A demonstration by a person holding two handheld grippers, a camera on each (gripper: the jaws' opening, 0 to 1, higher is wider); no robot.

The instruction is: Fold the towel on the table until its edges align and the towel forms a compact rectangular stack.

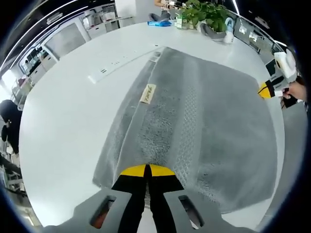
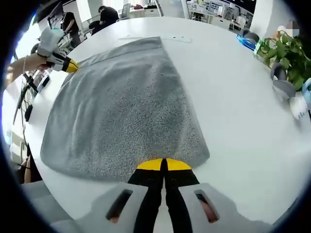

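A grey towel [image 1: 204, 121] lies spread flat on the white round table [image 1: 63, 126], a cream label [image 1: 147, 93] on its left fold. In the left gripper view my left gripper [image 1: 146, 171] sits at the towel's near edge with its yellow-tipped jaws pressed together on the cloth. My right gripper [image 1: 266, 89] shows at the towel's right corner. The right gripper view has the towel [image 2: 121, 111] running away from my right gripper [image 2: 164, 165], whose jaws are closed on the near edge. At the far left corner, a hand [image 2: 19, 65] holds the left gripper [image 2: 68, 65].
A white power strip [image 1: 121, 62] lies beyond the towel's left side. A potted plant [image 2: 286, 51], a bottle [image 1: 228, 24] and a blue item [image 1: 159, 23] stand near the table's rim. Desks, shelves and a person [image 2: 107, 14] lie beyond the table.
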